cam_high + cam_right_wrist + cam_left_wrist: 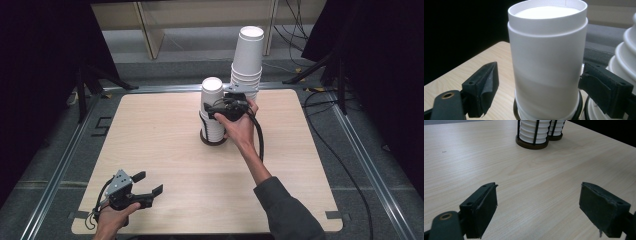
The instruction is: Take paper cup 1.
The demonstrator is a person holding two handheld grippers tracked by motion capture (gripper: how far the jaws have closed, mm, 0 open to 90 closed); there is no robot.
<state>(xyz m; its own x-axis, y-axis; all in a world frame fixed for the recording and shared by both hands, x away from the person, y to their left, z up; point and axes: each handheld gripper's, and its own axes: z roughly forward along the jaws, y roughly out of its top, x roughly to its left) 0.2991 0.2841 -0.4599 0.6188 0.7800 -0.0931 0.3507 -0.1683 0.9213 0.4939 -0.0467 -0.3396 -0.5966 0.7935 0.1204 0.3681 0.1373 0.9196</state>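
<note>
The right gripper (226,106) is hovering at the nearer of two stacks of white paper cups, near the far middle of the wooden table (165,145). In the right gripper view its jaws are standing spread on either side of the top cup (547,62). The left pad (486,87) is standing clear of the cup wall; the right pad (599,87) is sitting just beside the wall, and I cannot tell whether it is touching. The jaws are not pinching the cup. This cup is sitting upside down, flat bottom up, on the short stack (212,112), which is resting in a dark round wire holder (213,138).

The tall stack (247,60) is standing just behind and to the right of the short one, rising well above it. In the left gripper view the ribbed lower parts of both stacks are showing inside their black upright wires and round bases.

The left gripper (145,187) is lying at the near left corner of the table, held in the person's left hand (112,217), well apart from both stacks. Its jaws are standing spread with bare tabletop between them, and they are gripping nothing.

A black cable (260,137) is trailing from the right gripper along the person's right forearm.
</note>
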